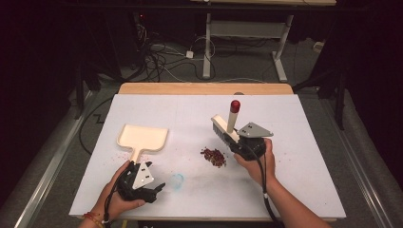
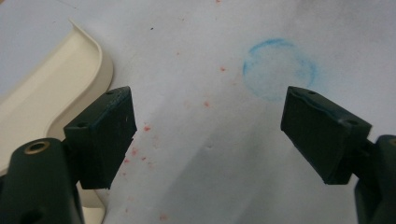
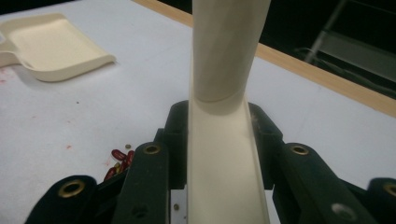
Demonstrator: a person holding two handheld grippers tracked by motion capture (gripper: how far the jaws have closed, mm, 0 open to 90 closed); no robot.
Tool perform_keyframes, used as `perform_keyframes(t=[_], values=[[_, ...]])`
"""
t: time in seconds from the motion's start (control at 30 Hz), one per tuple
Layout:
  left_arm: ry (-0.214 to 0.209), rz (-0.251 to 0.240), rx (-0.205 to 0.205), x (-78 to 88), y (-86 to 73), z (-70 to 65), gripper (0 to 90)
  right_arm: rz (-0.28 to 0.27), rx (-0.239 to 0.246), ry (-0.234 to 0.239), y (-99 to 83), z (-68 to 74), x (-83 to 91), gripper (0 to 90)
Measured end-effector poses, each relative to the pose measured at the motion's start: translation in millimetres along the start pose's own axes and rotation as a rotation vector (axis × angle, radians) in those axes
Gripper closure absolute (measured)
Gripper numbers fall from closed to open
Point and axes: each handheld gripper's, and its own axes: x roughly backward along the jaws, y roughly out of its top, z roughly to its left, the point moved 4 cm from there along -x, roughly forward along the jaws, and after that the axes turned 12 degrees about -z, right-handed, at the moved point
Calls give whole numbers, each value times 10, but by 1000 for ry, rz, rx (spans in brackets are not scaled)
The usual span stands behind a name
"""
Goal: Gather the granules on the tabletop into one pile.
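At the near edge of the white table (image 1: 294,190), a person's left hand (image 1: 116,199) holds the left gripper (image 1: 159,186) low over the surface, its jaws spread wide with nothing between them; in the left gripper view the black pads (image 2: 105,135) frame bare tabletop flecked with red crumbs, and a faint blue ring (image 2: 279,69) drawn on the surface sits just ahead of the right-hand pad. The handle of a cream dustpan (image 1: 142,137) lies just beside that gripper's left jaw, with the pan itself stretching away beyond it. Across the table, the right hand (image 1: 259,164) carries the right gripper (image 1: 240,142), whose jaws are closed tight on the flat cream back of a hand brush (image 1: 225,127); in the right gripper view the brush back (image 3: 224,154) runs straight up between the jaws and its round handle rises past the top of the picture. A small heap of red beans (image 1: 214,156) lies on the table just to the left of this gripper and below the bristles, well apart from the dustpan. Farther on, the brush handle ends in a red cap (image 1: 235,106), and beyond it runs the table's wooden far edge (image 1: 204,88).
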Motion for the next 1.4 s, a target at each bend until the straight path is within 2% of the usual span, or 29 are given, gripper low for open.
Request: perform_keyframes(t=[0.1, 0.23, 0.33, 0.43, 0.5, 0.63, 0.83, 0.93, 1.0, 1.13, 1.2, 1.4], values=[[-1, 7, 3, -8, -4, 9, 175, -1, 25, 53, -34, -95, -107, 670], [-1, 12, 8, -23, -16, 22, 175, 0, 128, 160, -57, -124, -311, 670], [-3, 18, 8, -33, -24, 28, 176, -8, 167, 260, -63, -80, -486, 670], [-6, 20, 10, -37, -31, 28, 176, -5, 217, 312, -75, -8, -638, 670], [-6, 23, 10, -32, -41, 30, 176, -7, 231, 347, -75, 42, -682, 670], [-7, 26, 14, -19, -61, 29, 176, 3, 288, 432, -95, 109, -642, 669], [-3, 25, 17, -2, -61, 24, 176, -12, 343, 573, -135, 152, -434, 668], [-3, 25, 16, -9, -55, 21, 176, -12, 364, 612, -149, 153, -336, 668], [-10, 33, 23, -19, -58, 13, 176, -9, 371, 597, -157, 130, -297, 669], [-12, 34, 21, -32, -50, 11, 176, -28, 350, 592, -155, 58, -254, 670], [-13, 34, 20, -36, -51, 11, 176, -40, 345, 563, -147, 23, -245, 670], [-14, 33, 22, -35, -52, 17, 176, -94, 234, 506, -85, -112, -196, 669]])
